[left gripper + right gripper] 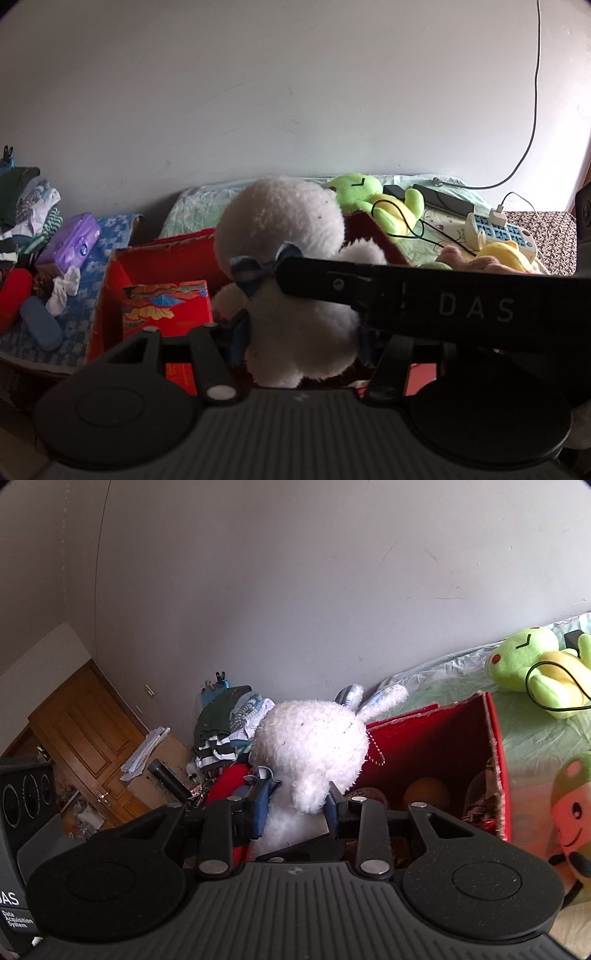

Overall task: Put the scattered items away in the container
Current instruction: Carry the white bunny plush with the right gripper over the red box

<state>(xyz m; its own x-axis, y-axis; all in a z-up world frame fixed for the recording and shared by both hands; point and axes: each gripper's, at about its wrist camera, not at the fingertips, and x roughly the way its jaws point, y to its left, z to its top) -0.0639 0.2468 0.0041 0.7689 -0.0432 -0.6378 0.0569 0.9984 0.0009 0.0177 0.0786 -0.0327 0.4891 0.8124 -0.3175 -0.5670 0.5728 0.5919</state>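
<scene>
Gripping the white plush rabbit (291, 280) together, left claw (295, 339) and right claw (295, 808) squeeze it above the red box (496, 753), ready to drop in.

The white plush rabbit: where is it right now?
The white plush rabbit sits centre frame in both wrist views, clamped between both tongs, left and right, just over the near side of the red box.

Plush rabbit (291, 266) above box (110, 280), frog toy (373, 199) behind
</scene>
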